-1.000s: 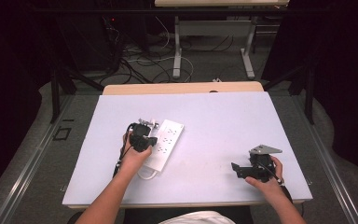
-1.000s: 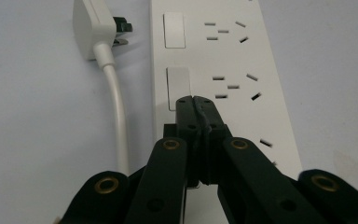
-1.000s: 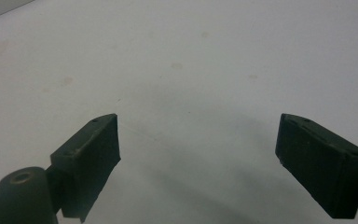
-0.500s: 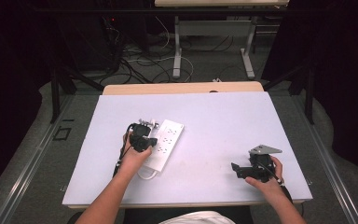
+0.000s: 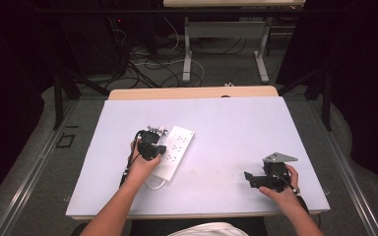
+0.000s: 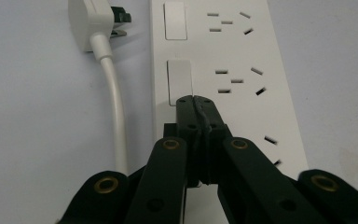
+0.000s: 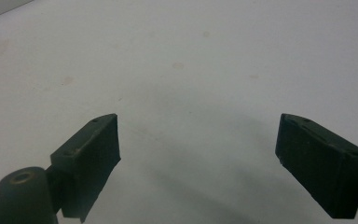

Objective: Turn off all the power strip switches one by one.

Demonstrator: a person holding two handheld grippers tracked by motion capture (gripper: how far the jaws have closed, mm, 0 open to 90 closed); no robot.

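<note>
A white power strip lies on the pale table, left of the middle. In the left gripper view the power strip runs away from the camera, with rocker switches beside its sockets. My left gripper is shut, its joined tips resting against the near end of one switch; nothing is between the jaws. From above, the left gripper sits over the strip's left edge. My right gripper rests near the table's front right, pointing left. Its jaws stand wide open over bare table.
The strip's white plug lies unplugged beside it, its cable trailing back along the strip's left side. Beyond the table's far edge are a wooden board, metal desk legs and loose cables on the floor.
</note>
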